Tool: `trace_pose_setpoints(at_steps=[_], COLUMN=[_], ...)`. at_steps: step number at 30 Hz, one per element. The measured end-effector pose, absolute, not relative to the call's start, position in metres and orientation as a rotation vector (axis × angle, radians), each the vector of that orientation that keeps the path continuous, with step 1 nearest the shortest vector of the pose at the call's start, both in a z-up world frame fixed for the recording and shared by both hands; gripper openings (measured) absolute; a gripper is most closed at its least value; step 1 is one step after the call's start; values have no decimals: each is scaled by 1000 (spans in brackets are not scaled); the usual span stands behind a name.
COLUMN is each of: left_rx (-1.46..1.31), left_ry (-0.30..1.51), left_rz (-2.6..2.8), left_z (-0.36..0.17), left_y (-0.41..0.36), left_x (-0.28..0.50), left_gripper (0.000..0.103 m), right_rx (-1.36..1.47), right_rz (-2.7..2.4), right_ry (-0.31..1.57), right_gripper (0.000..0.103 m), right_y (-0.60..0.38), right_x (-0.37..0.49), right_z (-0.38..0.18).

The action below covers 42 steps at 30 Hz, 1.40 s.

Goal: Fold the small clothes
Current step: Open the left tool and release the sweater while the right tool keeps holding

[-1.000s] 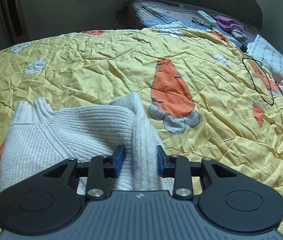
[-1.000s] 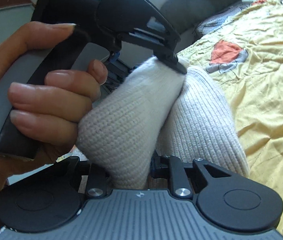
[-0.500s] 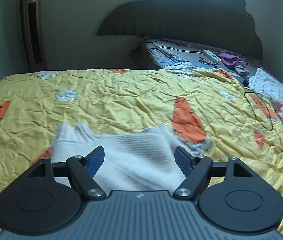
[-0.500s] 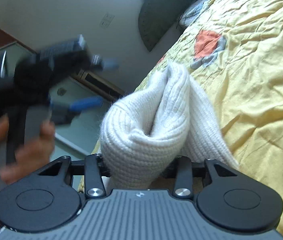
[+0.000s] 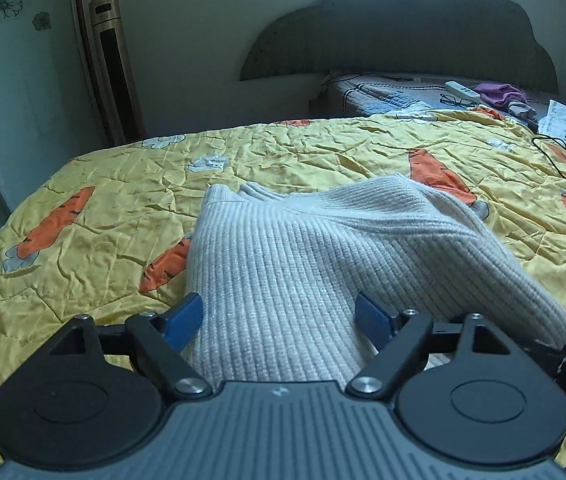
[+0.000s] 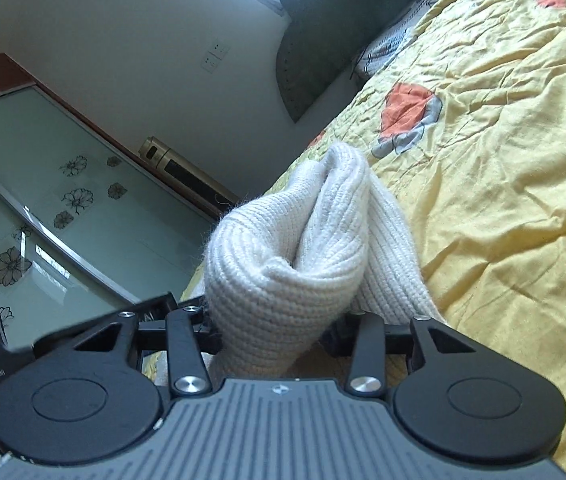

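Carrot quilt (image 5: 323, 152), one sweater (image 5: 303, 264); left gripper (image 5: 279, 316) jaws spread, right gripper (image 6: 279, 332) jaws clamping it

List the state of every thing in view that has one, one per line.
Left hand-held gripper: open, fingers either side of the sweater.
Right hand-held gripper: shut on sweater.
Sweater: partly folded, one end bunched and lifted.
Quilt: spread flat, wrinkled.
Glasses: lying unfolded.
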<state>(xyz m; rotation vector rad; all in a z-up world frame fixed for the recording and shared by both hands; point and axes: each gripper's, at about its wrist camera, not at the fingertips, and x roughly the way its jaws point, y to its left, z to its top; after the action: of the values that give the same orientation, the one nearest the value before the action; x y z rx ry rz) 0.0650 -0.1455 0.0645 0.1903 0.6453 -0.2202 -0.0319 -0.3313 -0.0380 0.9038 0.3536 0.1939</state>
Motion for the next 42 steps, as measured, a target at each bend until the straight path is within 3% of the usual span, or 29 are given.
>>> trace_pose_setpoints(at_steps=[4, 6, 7, 14, 28, 29, 42], left_rx=[209, 211, 213, 208, 200, 203, 124], left_ry=[624, 627, 629, 622, 612, 611, 605], left_rz=[-215, -208, -205, -197, -221, -224, -242], left_z=[59, 58, 57, 51, 45, 45, 36], left_y=[-145, -145, -145, -144, -140, -140, -128], left_x=[60, 60, 60, 59, 58, 58, 61], left_gripper=[85, 86, 86, 92, 97, 97, 102], right_rx=[917, 907, 875, 866, 952, 954, 901], right_rz=[206, 211, 209, 211, 230, 223, 229], right_ry=[348, 361, 366, 368, 357, 359, 335], right_gripper=[51, 48, 40, 37, 33, 38, 37], right_y=[-335, -336, -334, -334, -341, -342, -338], right_x=[-34, -32, -28, -27, -29, -29, -27], right_z=[-42, -43, -42, -43, -55, -56, -57])
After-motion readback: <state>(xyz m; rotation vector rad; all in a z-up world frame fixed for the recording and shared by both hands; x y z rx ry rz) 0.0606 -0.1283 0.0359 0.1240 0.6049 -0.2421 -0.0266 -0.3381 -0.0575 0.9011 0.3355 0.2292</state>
